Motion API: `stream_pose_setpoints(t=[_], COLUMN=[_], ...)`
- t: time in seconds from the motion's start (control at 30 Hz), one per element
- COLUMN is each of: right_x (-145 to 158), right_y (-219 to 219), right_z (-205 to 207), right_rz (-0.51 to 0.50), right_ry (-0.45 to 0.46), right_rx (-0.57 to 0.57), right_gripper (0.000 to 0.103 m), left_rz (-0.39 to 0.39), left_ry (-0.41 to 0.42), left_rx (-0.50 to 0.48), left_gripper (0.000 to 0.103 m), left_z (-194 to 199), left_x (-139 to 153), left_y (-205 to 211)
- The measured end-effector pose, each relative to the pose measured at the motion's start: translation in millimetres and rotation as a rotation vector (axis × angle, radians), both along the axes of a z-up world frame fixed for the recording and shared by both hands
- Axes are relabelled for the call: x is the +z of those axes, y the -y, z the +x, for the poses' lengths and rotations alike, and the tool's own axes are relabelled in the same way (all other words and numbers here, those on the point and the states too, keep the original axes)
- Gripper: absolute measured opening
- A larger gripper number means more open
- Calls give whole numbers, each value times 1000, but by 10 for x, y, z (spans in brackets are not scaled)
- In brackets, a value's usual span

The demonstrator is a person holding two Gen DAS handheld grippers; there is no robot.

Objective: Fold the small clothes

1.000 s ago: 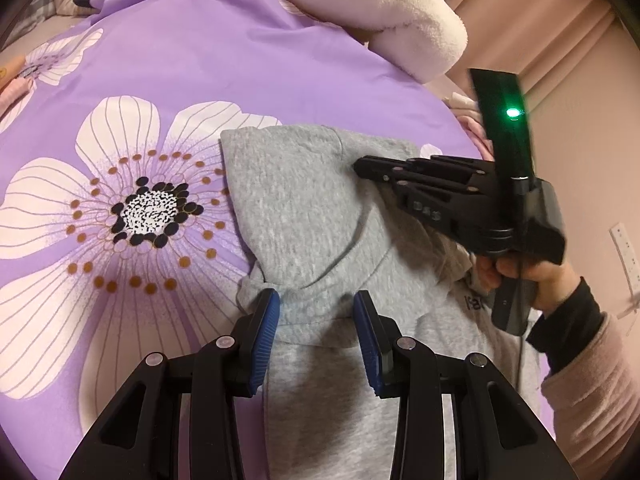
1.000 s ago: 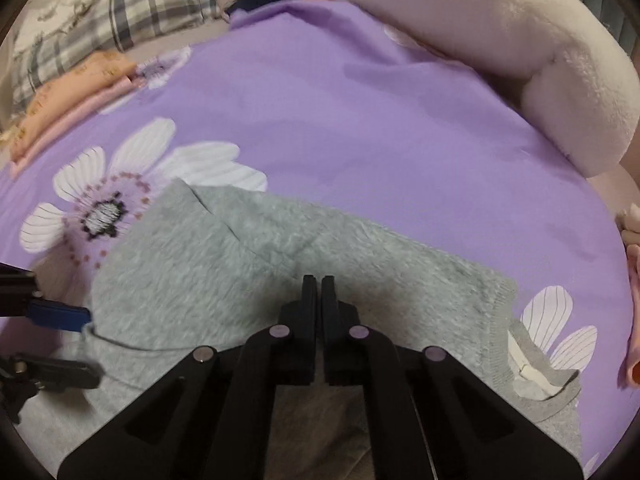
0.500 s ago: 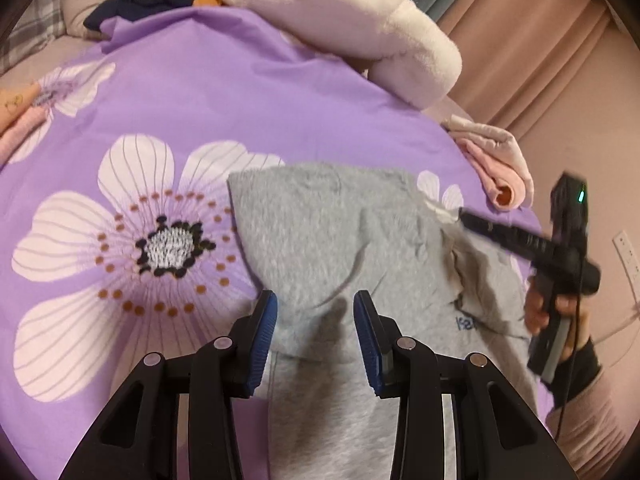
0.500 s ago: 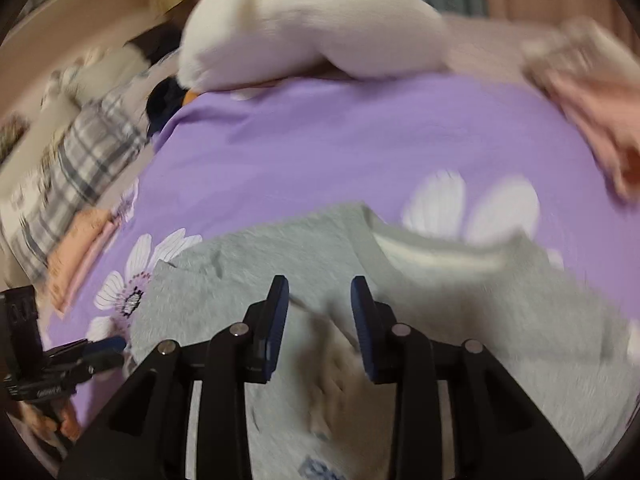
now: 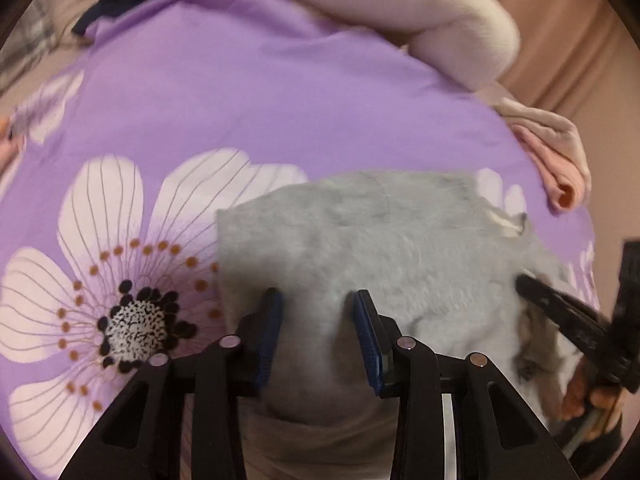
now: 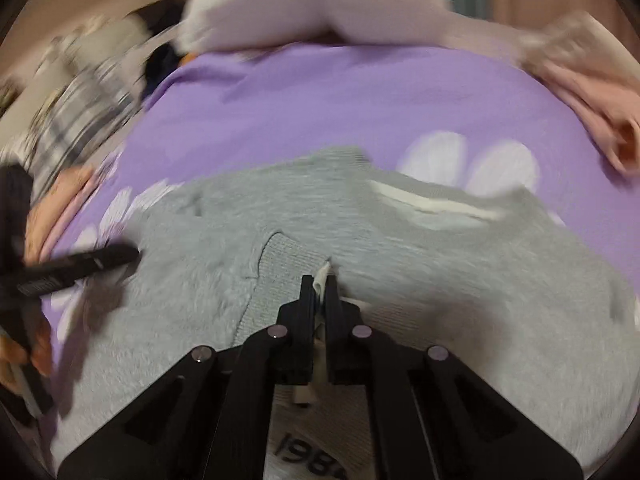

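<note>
The soft grey fleece sweatshirt [image 6: 400, 264] lies on the purple flower-print bed cover [image 5: 280, 92]. The right claw [image 6: 319, 280] pinches a pale strip at its cuff, which could slip out. The left claw [image 5: 318, 312] gapes empty above, so the fold may drag sideways.

My left gripper [image 5: 318, 304] is black plastic with blue ribbed pads [image 5: 270, 328] and silver rivets. My right gripper [image 6: 319, 286] is black too, with bare fingers gripping its handle.
</note>
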State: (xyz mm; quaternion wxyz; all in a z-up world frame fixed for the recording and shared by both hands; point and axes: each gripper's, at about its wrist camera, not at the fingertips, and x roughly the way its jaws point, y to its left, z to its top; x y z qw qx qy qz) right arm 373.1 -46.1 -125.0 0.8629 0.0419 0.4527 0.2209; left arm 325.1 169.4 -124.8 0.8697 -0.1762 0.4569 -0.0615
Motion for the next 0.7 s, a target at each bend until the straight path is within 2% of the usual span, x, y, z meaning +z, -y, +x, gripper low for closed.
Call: stream_pose_setpoints(t=[0.03, 0.1, 0.2, 0.37, 0.43, 0.53, 0.63, 0.7], right_x=[-41, -102, -112, 104, 227, 296, 228, 65], right_y=[39, 51, 62, 181, 228, 176, -15, -141], right_z=[-1, -25, 10, -62, -116, -253, -409, -427], right_rz=[14, 17, 49, 113, 152, 185, 131, 43], right_ry=[-22, -32, -59, -13, 22, 17, 2, -32], right_rx=[-10, -30, -52, -57, -55, 4, 83, 99], right_gripper=[3, 2, 4, 9, 13, 14, 13, 13], left_rz=[-10, 21, 31, 33, 44, 53, 117, 187], left_ry=[9, 4, 1, 48, 89, 130, 152, 111], left_rx=[11, 46, 31, 20, -12, -82, -160, -179], left_gripper=[36, 27, 27, 28, 28, 28, 28, 28], left_z=[2, 14, 14, -126, -269, -483, -616, -613], left_x=[0, 6, 21, 210, 325, 432, 421, 308], left_y=[-30, -69, -78, -104, -55, 59, 265, 369])
